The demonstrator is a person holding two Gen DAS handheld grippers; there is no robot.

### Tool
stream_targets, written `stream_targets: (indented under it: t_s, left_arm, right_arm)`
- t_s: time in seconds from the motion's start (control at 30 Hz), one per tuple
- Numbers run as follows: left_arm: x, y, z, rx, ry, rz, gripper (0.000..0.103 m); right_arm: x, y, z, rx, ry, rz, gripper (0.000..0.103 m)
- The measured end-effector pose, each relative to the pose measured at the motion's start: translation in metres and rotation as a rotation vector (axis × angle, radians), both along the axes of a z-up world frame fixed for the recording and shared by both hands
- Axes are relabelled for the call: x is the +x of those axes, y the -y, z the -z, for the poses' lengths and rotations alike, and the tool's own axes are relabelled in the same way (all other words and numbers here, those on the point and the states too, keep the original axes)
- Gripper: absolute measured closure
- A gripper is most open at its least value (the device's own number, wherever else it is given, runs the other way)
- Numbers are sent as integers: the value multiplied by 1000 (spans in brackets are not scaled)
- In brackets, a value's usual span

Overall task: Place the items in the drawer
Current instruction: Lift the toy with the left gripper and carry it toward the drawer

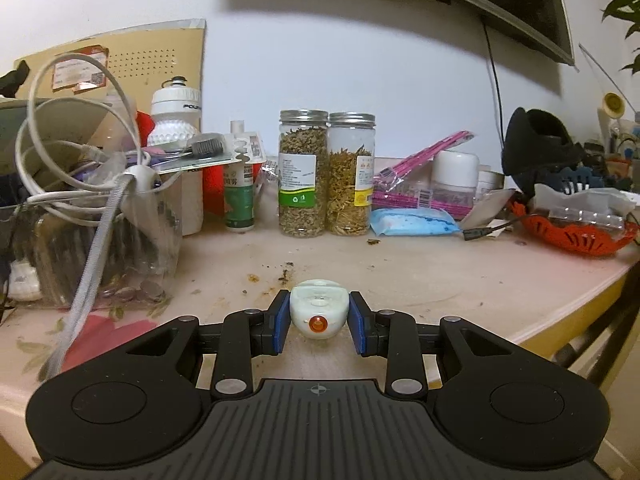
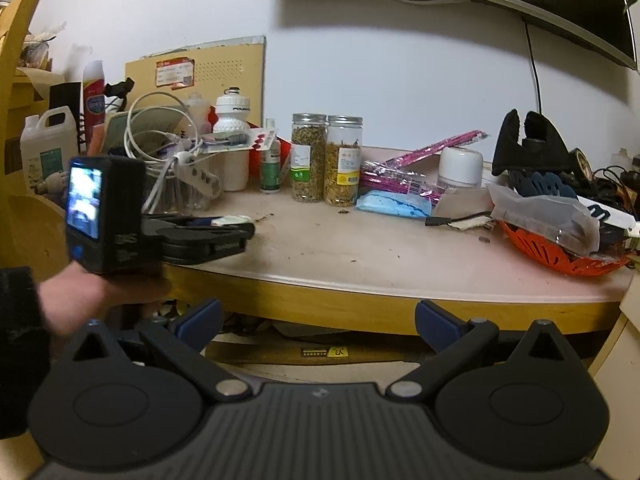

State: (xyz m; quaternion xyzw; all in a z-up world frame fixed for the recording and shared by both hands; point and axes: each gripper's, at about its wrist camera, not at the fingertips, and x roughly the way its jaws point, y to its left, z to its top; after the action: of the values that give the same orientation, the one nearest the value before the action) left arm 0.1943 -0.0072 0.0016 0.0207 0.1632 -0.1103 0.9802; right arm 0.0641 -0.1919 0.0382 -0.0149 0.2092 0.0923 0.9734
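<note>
The left gripper (image 1: 319, 322) is clenched on a small white device with an orange button (image 1: 318, 314), its blue pads (image 1: 282, 322) pressed against both sides. The device sits low over the pale tabletop (image 1: 420, 276), in front of the two herb jars (image 1: 326, 174) that stand side by side at the back. To the left of the jars stands a green-labelled spray bottle (image 1: 239, 188), and further left a clear bin of white cables (image 1: 84, 200). To the right of the jars lie a blue packet (image 1: 412, 222) and, beyond it, an orange basket (image 1: 576, 236).

The right gripper (image 2: 318, 322) is released, its jaws spread wide with nothing between them. It hangs in front of the table's yellow edge (image 2: 360, 300), below the level of the jars (image 2: 326, 158). From this view the left gripper (image 2: 224, 230) reaches over the table left of the jars.
</note>
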Motion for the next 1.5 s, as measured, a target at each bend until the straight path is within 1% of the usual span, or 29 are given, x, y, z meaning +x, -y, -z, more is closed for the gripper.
stream_targets:
  t_s: [0.3, 0.53, 0.97, 1.2, 1.5]
  left_arm:
    - [-41, -5, -9, 2, -19, -13, 74]
    - [-75, -13, -17, -46, -37, -36, 74]
    - [-132, -11, -32, -32, -16, -27, 74]
    - [-151, -14, -35, -33, -23, -24, 74]
    - [-154, -15, -32, -37, -39, -30, 74]
  right_arm:
    - [-4, -4, 4, -15, -2, -9, 0]
    - [-7, -5, 3, -16, 6, -19, 0]
    - [-8, -3, 7, -20, 9, -15, 0]
    - [-10, -2, 8, -23, 10, -14, 0]
    - [-11, -2, 10, -28, 11, -10, 0]
